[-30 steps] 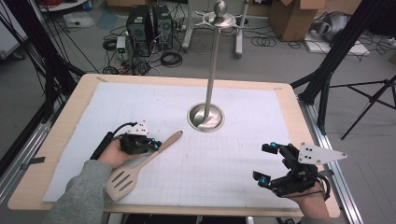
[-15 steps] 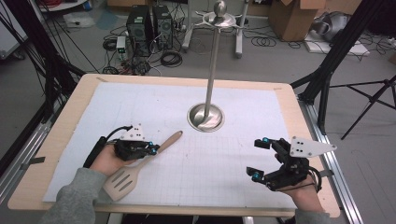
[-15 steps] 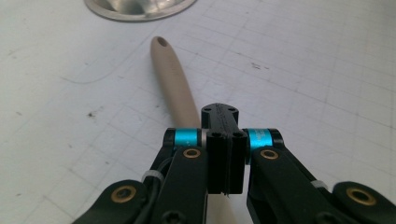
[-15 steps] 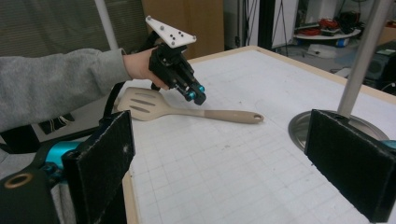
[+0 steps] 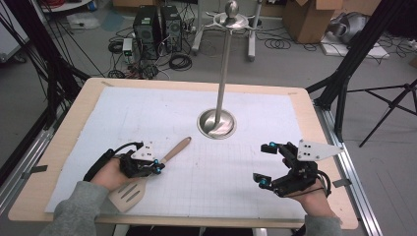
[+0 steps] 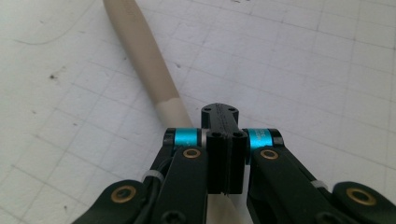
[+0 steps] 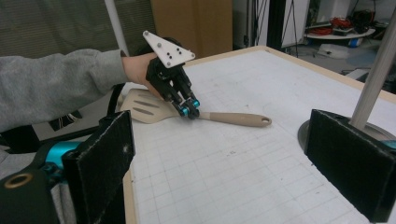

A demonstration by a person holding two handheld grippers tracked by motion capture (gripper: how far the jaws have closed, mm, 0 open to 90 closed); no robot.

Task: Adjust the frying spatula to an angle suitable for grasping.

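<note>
A pale wooden slotted spatula (image 5: 176, 148) lies flat on the white grid mat (image 5: 162, 113), with its blade toward the person. My left gripper (image 5: 156, 167) is shut, and its tips rest on top of the spatula where the handle meets the blade. In the left gripper view the pads (image 6: 225, 140) are pressed together with nothing seen between them, and the handle (image 6: 144, 51) runs under them. The right gripper view shows that gripper (image 7: 189, 111) sitting on the spatula (image 7: 233, 119). My right gripper (image 5: 265, 164) is open and holds nothing, low over the mat at the front right (image 7: 224, 158).
A metal stand with a tall pole and a round base (image 5: 216, 123) rises from the middle of the mat, near my right gripper's far pad, the pole (image 7: 378, 70). The wooden table edge (image 5: 74, 128) frames the mat. Cables, computer cases and boxes lie on the floor beyond.
My left gripper has drawn back along the spatula handle toward the blade and settled on it. My right gripper has drifted a little to the left. The spatula has stayed put.
</note>
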